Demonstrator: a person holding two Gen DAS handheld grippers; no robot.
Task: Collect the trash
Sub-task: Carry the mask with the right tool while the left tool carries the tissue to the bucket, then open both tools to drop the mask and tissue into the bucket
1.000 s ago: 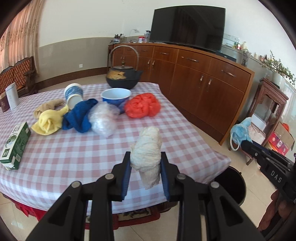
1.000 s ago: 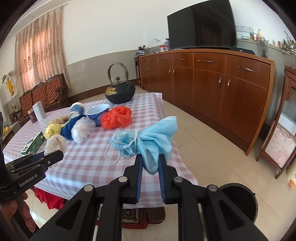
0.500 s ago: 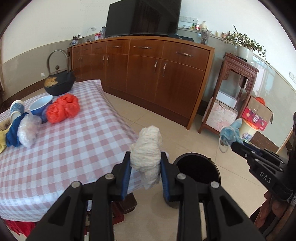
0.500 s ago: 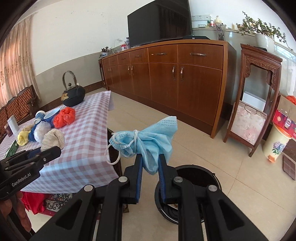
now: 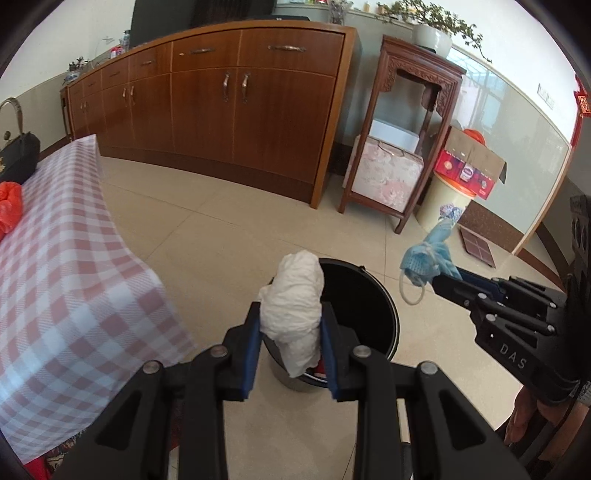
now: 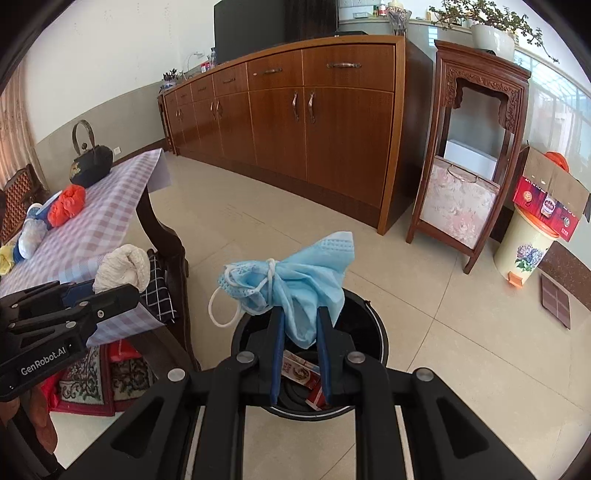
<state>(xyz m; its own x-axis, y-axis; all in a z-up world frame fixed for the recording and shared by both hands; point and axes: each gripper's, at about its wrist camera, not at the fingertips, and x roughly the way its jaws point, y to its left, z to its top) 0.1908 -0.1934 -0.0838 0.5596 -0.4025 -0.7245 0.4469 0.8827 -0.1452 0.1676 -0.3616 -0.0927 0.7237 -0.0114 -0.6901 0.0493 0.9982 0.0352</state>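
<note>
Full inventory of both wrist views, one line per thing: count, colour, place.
tissue wad: 1, white, clamped in left gripper, in front of bin
face mask: 1, blue, knotted, clamped in right gripper over bin
bin: 1, black, on floor beside table; red-and-white packaging inside
table: 1, pink-and-white check cloth, left
red bag: 1, on table
kettle: 1, black, far end of table
sideboard: 1, brown wood, along wall
TV: 1, black, on sideboard
wooden stand: 1, dark, right of sideboard
floral pail: 1, cream, right; cardboard box on top
left gripper: 1, black, blue pads
right gripper: 1, black, blue pads
</note>
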